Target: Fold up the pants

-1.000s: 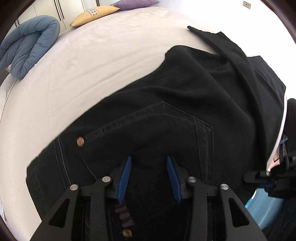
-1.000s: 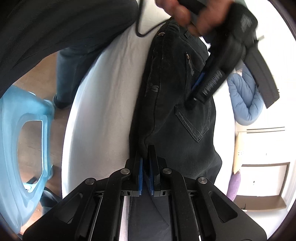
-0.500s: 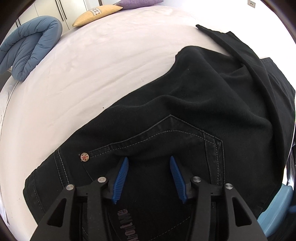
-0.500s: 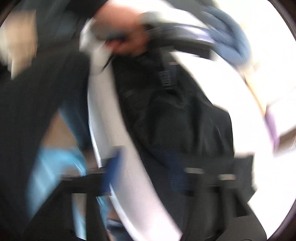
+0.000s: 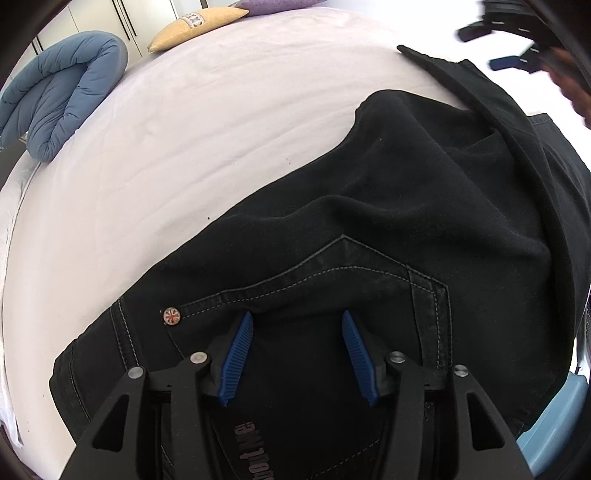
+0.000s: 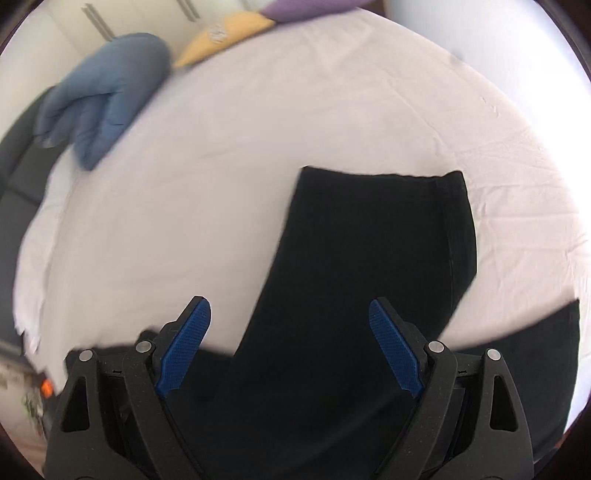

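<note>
White bed [image 6: 332,110], black pants [image 5: 406,221] spread, both hand-held grippers angled down, left [image 5: 297,354] opening, right [image 6: 288,347] wide, apparently empty.

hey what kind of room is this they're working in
Most likely a bedroom. The black pants lie on a bed with a white sheet, a rolled blue duvet and cushions sit at its far end, and tall cupboard doors stand behind.

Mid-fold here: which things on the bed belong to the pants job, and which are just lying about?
Part of the job:
- black pants, spread on the white bed sheet
- left claw, open over the back pocket
- right claw, open above the leg end

Just lying about:
- blue duvet
- yellow cushion
- purple cushion
</note>
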Motion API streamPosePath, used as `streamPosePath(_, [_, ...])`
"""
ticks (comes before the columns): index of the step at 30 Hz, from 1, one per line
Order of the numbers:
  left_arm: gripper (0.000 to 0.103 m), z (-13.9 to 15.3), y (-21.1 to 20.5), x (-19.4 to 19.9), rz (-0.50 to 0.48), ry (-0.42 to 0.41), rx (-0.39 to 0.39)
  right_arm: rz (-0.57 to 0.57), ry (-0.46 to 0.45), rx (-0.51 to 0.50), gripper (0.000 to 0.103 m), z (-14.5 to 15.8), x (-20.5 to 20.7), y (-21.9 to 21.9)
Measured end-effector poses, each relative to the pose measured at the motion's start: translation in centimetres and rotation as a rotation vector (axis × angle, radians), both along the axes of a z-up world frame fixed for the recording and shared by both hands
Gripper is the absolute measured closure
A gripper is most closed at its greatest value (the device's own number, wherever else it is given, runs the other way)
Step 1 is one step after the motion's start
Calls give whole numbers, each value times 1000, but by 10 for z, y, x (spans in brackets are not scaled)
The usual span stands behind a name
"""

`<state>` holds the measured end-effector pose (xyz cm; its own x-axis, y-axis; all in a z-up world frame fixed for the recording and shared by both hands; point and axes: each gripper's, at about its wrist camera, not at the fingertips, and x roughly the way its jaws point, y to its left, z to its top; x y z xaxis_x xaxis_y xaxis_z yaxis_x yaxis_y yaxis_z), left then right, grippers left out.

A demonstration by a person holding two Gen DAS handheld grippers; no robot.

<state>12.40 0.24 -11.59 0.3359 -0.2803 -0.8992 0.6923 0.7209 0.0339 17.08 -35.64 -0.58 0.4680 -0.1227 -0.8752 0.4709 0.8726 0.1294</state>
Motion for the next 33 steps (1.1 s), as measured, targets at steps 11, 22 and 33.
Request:
streamPosePath(11, [48,-5,10,-12,11,-10,-19,-85,265,-230,19,-49,92,-15])
streamPosePath(22, [48,-6,20,-14,8,-15,-19,-94,9,-120,97,6,45,-29])
streamPosePath(33, [48,-2,21,-12,12,4,-2,-463,-400,45,98,50,-226,-114])
